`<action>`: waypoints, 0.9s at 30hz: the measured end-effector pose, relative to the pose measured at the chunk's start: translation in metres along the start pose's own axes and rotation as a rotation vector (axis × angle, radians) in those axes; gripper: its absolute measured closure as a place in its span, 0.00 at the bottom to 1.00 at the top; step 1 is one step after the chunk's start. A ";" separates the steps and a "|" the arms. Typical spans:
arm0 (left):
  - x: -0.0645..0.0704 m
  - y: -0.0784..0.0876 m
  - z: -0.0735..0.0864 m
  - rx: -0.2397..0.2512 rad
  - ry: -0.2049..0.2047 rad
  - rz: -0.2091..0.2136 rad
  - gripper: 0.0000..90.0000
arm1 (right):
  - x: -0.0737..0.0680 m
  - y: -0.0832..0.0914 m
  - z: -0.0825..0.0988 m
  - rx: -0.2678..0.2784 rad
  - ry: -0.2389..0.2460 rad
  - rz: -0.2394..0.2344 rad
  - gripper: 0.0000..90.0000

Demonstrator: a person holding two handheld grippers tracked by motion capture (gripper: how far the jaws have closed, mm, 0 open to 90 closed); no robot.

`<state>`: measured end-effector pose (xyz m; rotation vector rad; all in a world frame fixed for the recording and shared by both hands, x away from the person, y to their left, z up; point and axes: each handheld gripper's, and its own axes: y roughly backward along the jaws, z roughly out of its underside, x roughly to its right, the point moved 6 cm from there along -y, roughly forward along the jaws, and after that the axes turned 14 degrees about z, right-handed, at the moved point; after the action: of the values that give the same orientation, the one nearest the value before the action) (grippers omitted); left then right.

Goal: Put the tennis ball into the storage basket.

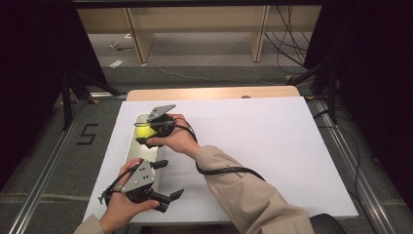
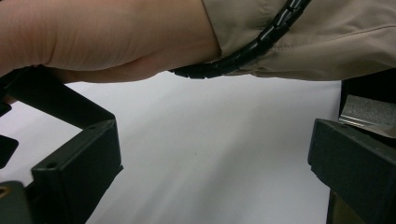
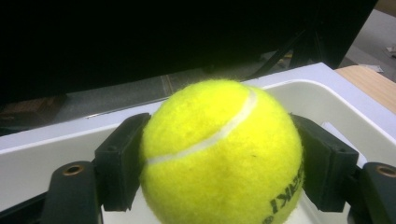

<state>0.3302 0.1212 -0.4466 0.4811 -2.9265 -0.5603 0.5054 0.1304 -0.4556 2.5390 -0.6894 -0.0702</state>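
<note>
A yellow tennis ball (image 1: pixel 142 130) is held over the far end of a long white tray (image 1: pixel 140 153) at the left of the table. My right gripper (image 1: pixel 144 135) is shut on it, the right forearm reaching across to the left. In the right gripper view the ball (image 3: pixel 222 154) sits squeezed between both black pads (image 3: pixel 122 158), above the tray's wall (image 3: pixel 322 95). My left gripper (image 1: pixel 168 179) stands open near the front edge, beside the tray's near end. Its jaws gape over bare white sheet (image 2: pixel 210 140), with nothing between them, under the right sleeve (image 2: pixel 327 37).
A white sheet (image 1: pixel 263 141) covers most of the wooden table (image 1: pixel 214 92). Black stand legs (image 1: pixel 73 87) flank the table on both sides. Cables (image 1: pixel 287 44) and wooden furniture legs (image 1: pixel 139 39) lie beyond the far edge. A "5" (image 1: pixel 87 134) marks the floor at left.
</note>
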 end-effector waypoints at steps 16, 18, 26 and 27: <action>0.000 0.000 0.000 -0.001 -0.001 0.002 0.03 | 0.001 -0.005 0.004 -0.017 0.005 0.003 0.30; 0.001 0.000 0.000 -0.001 -0.001 0.002 0.03 | 0.001 -0.005 0.005 -0.019 0.005 0.002 0.30; 0.001 -0.001 0.000 -0.002 -0.002 0.003 0.03 | 0.000 -0.007 0.007 -0.027 0.009 -0.001 0.30; 0.001 -0.001 0.000 -0.002 -0.002 0.003 0.03 | 0.000 -0.007 0.007 -0.030 0.010 -0.002 0.30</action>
<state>0.3298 0.1205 -0.4470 0.4762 -2.9276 -0.5634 0.5075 0.1326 -0.4654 2.5094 -0.6771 -0.0675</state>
